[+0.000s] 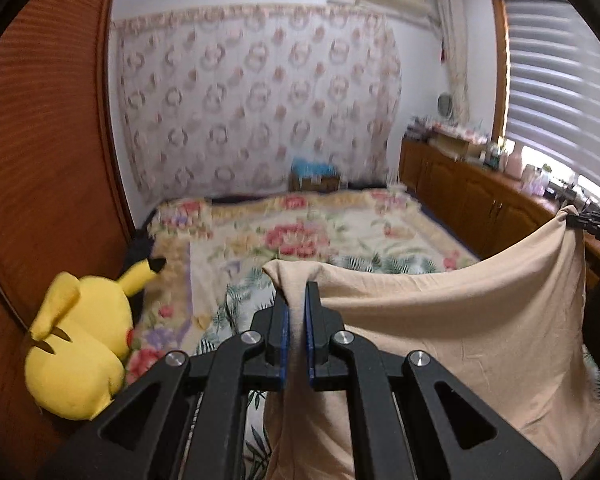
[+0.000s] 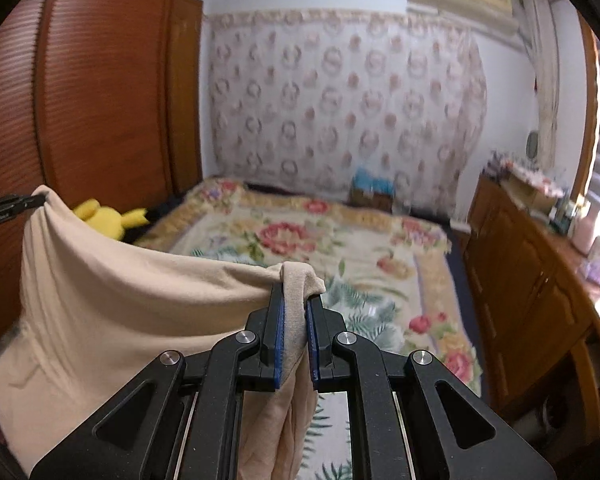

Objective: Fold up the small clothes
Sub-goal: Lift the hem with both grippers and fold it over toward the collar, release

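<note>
**Item: beige garment, held aloft at two corners**

Left gripper [image 1: 296, 300]: jaws clamped on one top corner of the beige garment [image 1: 460, 320]. Right gripper [image 2: 296, 304]: jaws clamped on the opposite corner. Cloth's long axis runs gripper to gripper, sagging between; from the left gripper it extends toward 3 o'clock, from the right toward 9 o'clock. Both grippers equally near. Below: floral bedspread [image 1: 320, 236]. Plush toy [image 1: 80, 340] at 9 o'clock, apart.
</note>
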